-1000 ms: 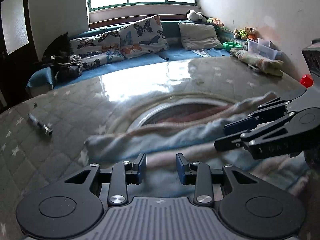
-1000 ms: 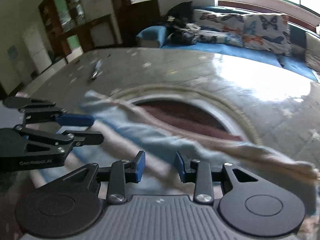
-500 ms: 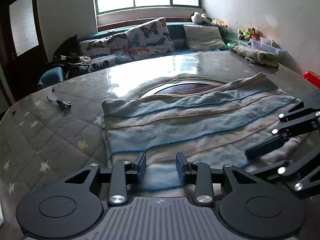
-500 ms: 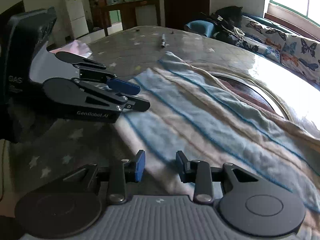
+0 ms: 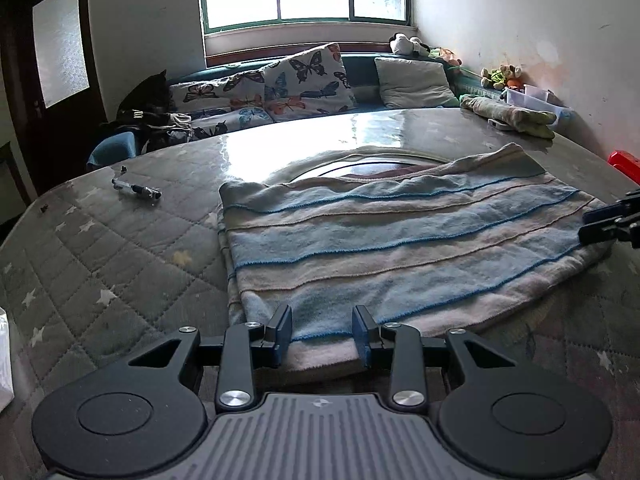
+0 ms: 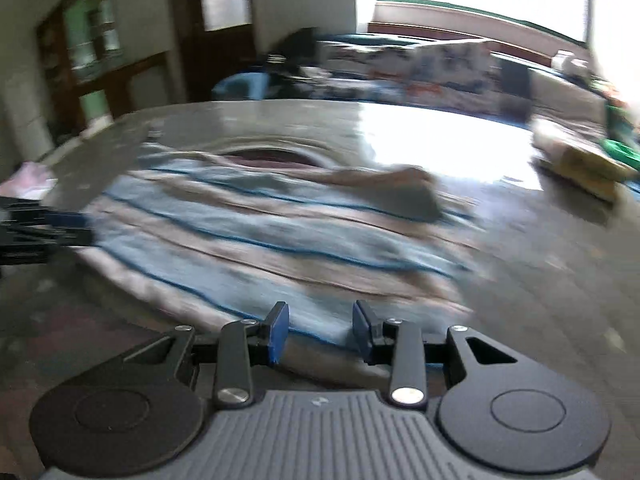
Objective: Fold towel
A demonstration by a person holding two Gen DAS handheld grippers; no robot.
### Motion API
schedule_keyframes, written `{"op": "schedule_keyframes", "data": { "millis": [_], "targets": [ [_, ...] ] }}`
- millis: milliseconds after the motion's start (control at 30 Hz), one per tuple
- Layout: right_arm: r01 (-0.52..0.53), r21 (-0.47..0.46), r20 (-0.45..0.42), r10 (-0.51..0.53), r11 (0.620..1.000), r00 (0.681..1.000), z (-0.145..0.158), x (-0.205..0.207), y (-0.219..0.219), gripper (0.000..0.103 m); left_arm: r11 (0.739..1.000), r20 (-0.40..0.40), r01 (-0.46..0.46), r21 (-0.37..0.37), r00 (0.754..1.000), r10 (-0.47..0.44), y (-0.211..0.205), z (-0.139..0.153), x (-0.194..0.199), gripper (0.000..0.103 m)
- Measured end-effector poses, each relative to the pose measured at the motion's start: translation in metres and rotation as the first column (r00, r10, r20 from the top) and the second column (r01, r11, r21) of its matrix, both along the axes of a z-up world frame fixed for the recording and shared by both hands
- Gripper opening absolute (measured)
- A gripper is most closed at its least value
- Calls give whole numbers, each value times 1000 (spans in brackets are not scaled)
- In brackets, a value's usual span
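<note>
- Towel count: one, striped in pale blue and cream with thin dark blue lines, spread flat on the table and lying partly over a round inset at the table's middle.
- Grippers: two. The left gripper points down at the towel's near edge, close to its left corner; its jaws stand partly apart with the hem seen in the gap, the pads clear of the cloth, nothing gripped.
- The right gripper sits at the towel's near edge further right, also angled down; its jaws are parted about as wide and hold nothing. Its view is smeared by motion blur.
- Each gripper's tip shows at the edge of the other's view, well apart along the towel.
- Table cover: grey, quilted in diamonds, dotted with pale stars, under a glossy clear sheet that mirrors the window.
- Towel cloth: soft, fuzzy, ribbed across; far right corner slightly rumpled.
- One pen lies left of the towel, apart from it.
- One rolled green cloth rests at the far right of the table.
- Two butterfly cushions and one plain one lean on the blue bench.
</note>
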State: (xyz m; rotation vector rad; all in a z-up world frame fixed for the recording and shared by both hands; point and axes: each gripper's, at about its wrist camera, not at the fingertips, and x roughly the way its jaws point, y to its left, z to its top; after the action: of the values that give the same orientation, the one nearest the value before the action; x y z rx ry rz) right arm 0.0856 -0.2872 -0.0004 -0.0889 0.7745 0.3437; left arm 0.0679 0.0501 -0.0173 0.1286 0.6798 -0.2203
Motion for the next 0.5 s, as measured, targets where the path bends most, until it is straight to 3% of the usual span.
{"op": "schedule_keyframes", "data": {
  "millis": [167, 300, 500],
  "targets": [
    [55, 40, -12, -54, 998, 998, -8, -5, -26, 37, 1000, -14, -1, -15, 1000, 1, 2, -1, -5, 36],
    [45, 16, 13, -46, 999, 999, -2, -2, -19, 37, 1000, -4, -19, -20, 1000, 19, 5, 5, -4, 36],
    [23, 55, 33, -24, 998, 999, 5, 25, -9, 38, 997, 7, -70, -36, 998, 70, 10, 10, 7, 36]
  ]
}}
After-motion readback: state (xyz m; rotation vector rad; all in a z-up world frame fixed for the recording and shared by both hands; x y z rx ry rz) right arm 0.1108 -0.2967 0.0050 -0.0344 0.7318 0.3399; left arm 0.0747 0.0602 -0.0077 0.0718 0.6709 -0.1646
